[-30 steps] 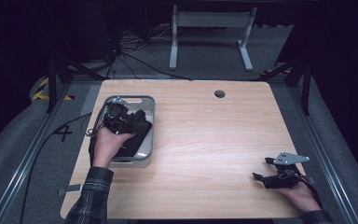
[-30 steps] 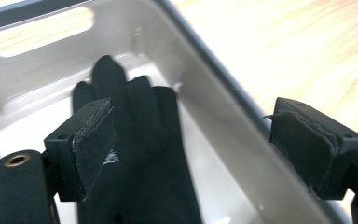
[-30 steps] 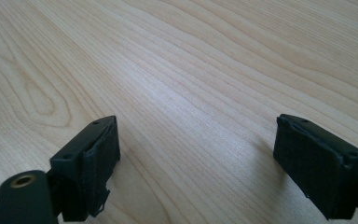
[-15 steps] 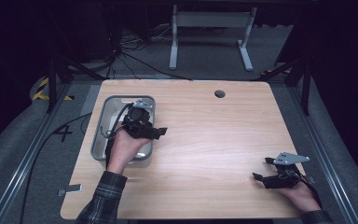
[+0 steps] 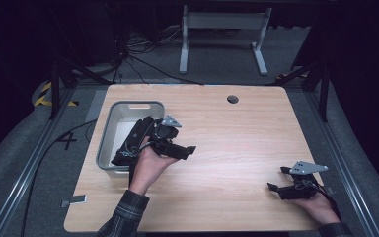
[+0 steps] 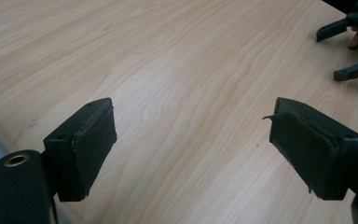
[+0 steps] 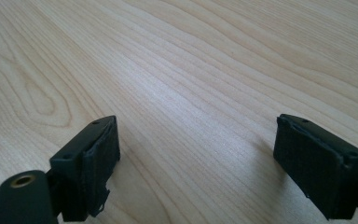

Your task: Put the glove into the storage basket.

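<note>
Listing by view, the high view first: the grey tub (image 5: pixel 128 104) sits by the left edge of the table (image 5: pixel 237 148), its long axis running from far edge to near edge; what shows of its pale floor looks empty, though your hand covers the near right part; your left gripper (image 5: pixel 185 145) hangs just past the tub's right rim, over bare wood, jaws pointing toward the right edge and so away from the tub, which lies behind the fingers; jaws spread wide, nothing between them; your left hand (image 5: pixel 150 165) is by far the nearer to the tub; your right gripper (image 5: pixel 277 178) rests near the near right corner, well apart from the tub, jaws parted and empty, aimed leftward across the table; a round cable hole (image 5: pixel 233 99) lies near the far edge, well clear of both hands; nothing stands between the grippers.

Left gripper view: left gripper (image 6: pixel 191 126) with both pads wide apart over plain wood (image 6: pixel 168 56), gripping nothing; the right pad's lining is frayed at its edge; the right gripper (image 6: pixel 342 51) shows far off at the upper right, also gaping; a grey sliver at the lower left edge may be the tub's rim, though you cannot be sure of it.

Right gripper view: right gripper (image 7: pixel 196 140) low over the wood (image 7: pixel 177 56), pads far apart, holding nothing; bare grain ahead.

Judgement: any return to the tub falls to your left hand, which would have to turn back toward the left edge.
</note>
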